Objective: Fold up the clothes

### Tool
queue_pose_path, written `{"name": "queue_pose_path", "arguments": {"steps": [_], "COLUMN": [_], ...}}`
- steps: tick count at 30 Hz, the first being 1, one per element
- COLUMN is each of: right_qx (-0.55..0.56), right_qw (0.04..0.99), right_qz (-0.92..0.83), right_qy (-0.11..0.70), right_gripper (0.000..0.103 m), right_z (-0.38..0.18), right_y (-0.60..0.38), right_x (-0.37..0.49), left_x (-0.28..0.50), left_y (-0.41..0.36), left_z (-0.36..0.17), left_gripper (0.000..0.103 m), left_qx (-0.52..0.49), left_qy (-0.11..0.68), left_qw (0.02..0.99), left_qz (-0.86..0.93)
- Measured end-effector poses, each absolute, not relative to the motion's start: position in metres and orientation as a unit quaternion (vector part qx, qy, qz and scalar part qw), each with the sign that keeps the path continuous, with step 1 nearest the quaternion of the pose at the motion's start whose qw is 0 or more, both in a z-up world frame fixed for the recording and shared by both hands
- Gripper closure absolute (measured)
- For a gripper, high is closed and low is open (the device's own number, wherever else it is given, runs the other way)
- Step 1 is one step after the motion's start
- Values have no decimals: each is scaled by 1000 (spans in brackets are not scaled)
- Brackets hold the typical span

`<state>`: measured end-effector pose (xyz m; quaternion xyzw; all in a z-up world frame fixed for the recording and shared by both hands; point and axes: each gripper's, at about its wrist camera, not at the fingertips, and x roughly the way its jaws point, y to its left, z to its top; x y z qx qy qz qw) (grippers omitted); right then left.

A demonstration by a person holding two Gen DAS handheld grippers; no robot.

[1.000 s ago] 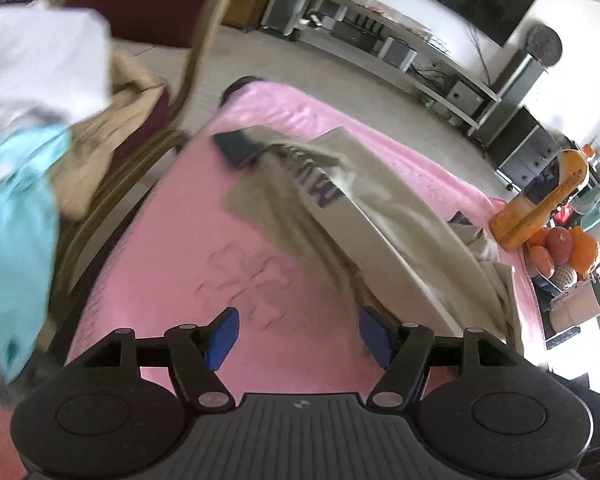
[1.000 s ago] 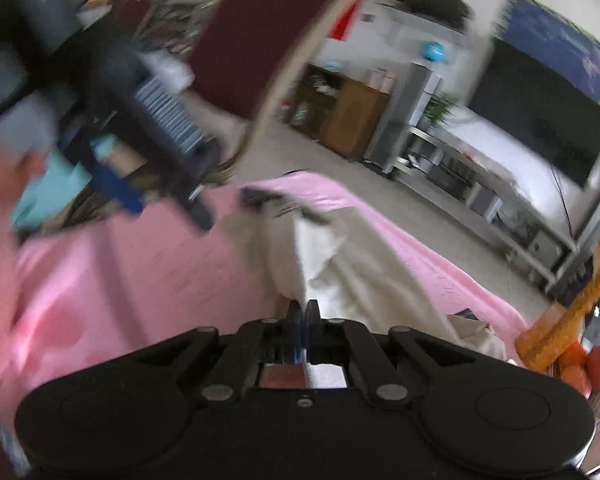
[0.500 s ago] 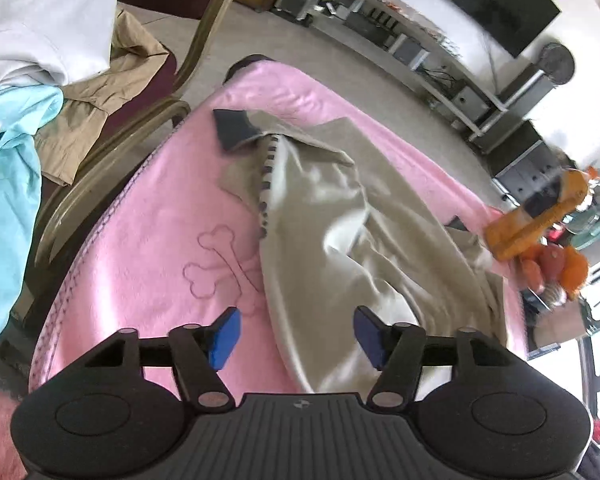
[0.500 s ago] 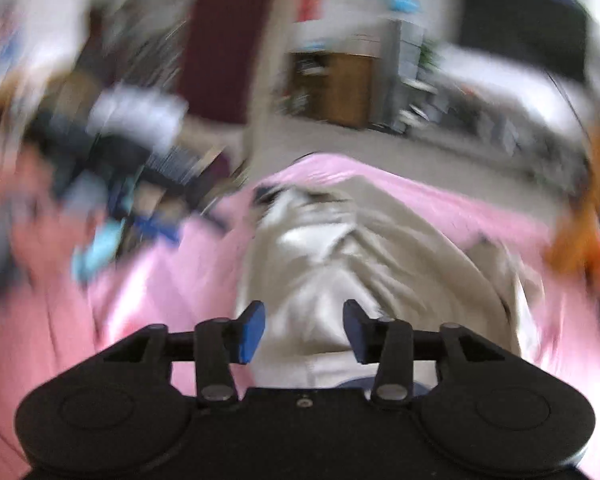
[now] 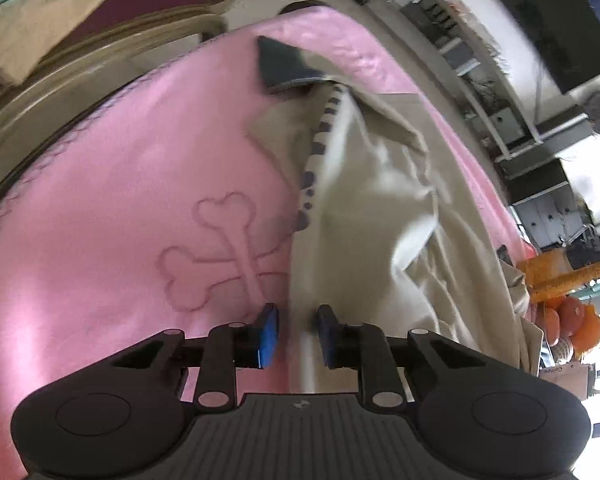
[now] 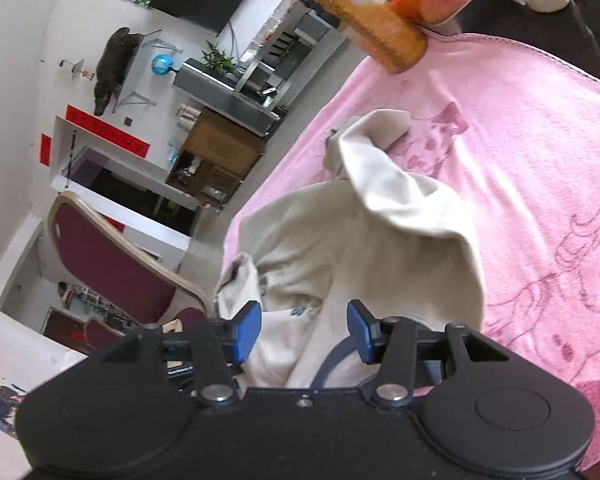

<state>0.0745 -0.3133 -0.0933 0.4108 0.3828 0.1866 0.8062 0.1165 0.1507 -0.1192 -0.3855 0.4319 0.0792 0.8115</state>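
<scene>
A crumpled beige cotton sweatshirt (image 5: 380,208) lies on the pink fleece blanket (image 5: 120,220). The left gripper (image 5: 298,334), fingers narrowed, straddles its folded edge to pinch it; the right gripper (image 6: 304,328) hovers wide above its collar.

Both grippers have black ribbed bodies, silver screws, and blue fingertips (image 5: 269,335).

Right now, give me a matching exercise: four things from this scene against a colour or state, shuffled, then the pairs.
Things:
1. beige garment
2. blanket
3. left tool
4. right tool

States:
A. pink, with a bone outline
B. fingers wide apart over cloth
C. lying crumpled on the blanket
D. fingers nearly closed at the garment's edge

Pairs: 1-C, 2-A, 3-D, 4-B
</scene>
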Motion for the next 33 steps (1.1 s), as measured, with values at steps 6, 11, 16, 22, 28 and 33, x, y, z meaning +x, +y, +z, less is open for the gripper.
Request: {"name": "queue_pose_path", "arguments": {"steps": [6,11,16,22,28,33], "right_qx": [412,414,427,401,291,214], "right_qw": [808,817,825,838,869,881], "right_qz": [174,148,96,14,24,18], "right_qy": [385,373,358,369,399,421], "right_gripper": [56,56,54,54,56,55], "right_z": [-97,-99,-104,-107,-103,-109], "right_y": [-322,-332,-352,-361,-325,-301], "right_x": [79,80,78,73,90,112], "left_x": [120,117,106,59,23,36], "left_y": [153,151,137,131,127,124], "left_z": [-126,-134,-119,-51,-44,-67], "left_gripper": [77,83,103,103,103,83], "left_qx": [-408,-446,-417,-382,-361,-365], "left_qy": [418,428,424,359,344,382], "left_qw": [810,786,804,851,865,848], "left_qz": [51,15,27,28,47,33]}}
